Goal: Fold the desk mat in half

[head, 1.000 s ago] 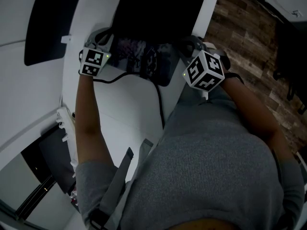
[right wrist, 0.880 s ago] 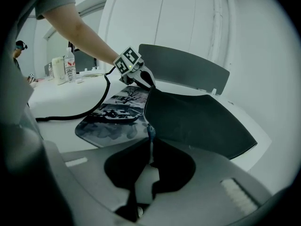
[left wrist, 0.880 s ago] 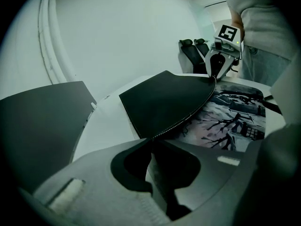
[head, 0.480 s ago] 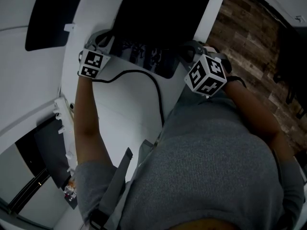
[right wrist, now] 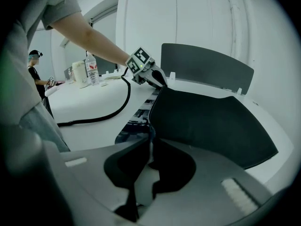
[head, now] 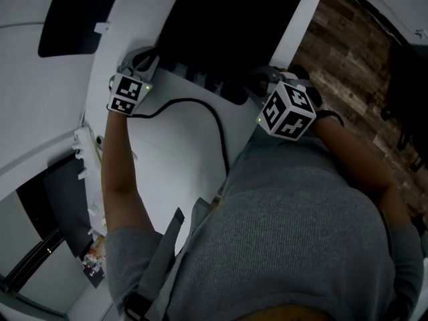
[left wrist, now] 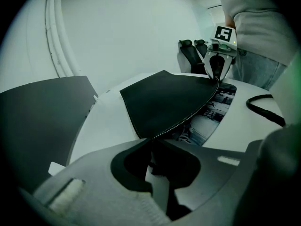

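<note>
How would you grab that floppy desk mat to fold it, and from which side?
By the thin stitched edge nearest the person, one corner per claw, coming in from the person's side. The desk mat is flat and limp, so only its edge gives a pinch. The left claw grips one corner. The right claw has the other between its jaws, which have just been opening.

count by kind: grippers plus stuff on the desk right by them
Black-backed printed desk mat: 1
Handheld two-jaw grippers: 2, the left gripper and the right gripper, both clamping the mat's edge; the right's jaws have just been opening
Black cable: 1
Total: 4
</note>
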